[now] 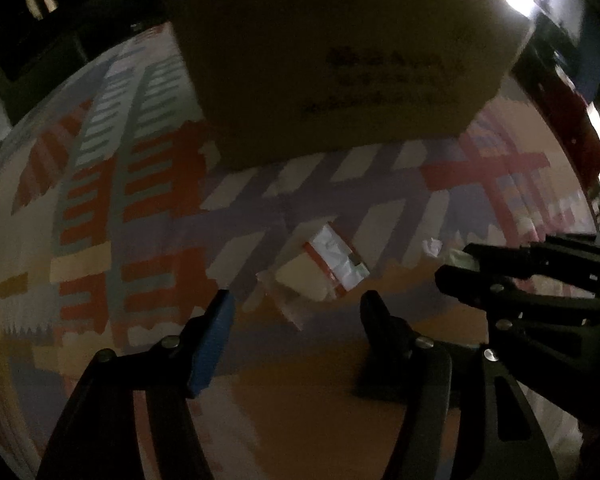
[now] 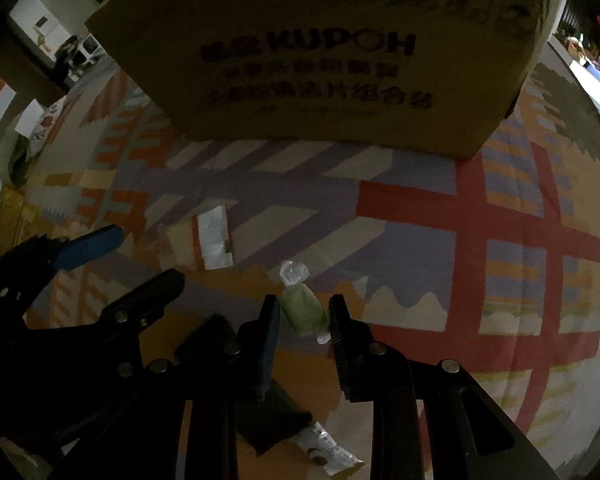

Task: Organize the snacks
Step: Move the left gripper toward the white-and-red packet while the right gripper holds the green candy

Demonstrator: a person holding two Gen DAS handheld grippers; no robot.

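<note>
A flat snack packet (image 1: 320, 270) with a white and red end lies on the patterned cloth, just ahead of my open left gripper (image 1: 296, 312); it also shows in the right wrist view (image 2: 210, 240). A green candy in a clear twisted wrapper (image 2: 302, 306) lies between the fingers of my right gripper (image 2: 304, 316), which stand close on either side of it. The right gripper appears at the right of the left wrist view (image 1: 456, 258), the left gripper at the left of the right wrist view (image 2: 140, 260). A cardboard box (image 2: 320, 60) stands behind.
The cloth (image 2: 480, 220) has red, purple and orange stripes. Another dark and white wrapped snack (image 2: 320, 440) lies under my right gripper. The room around is dark, with furniture at the far edges.
</note>
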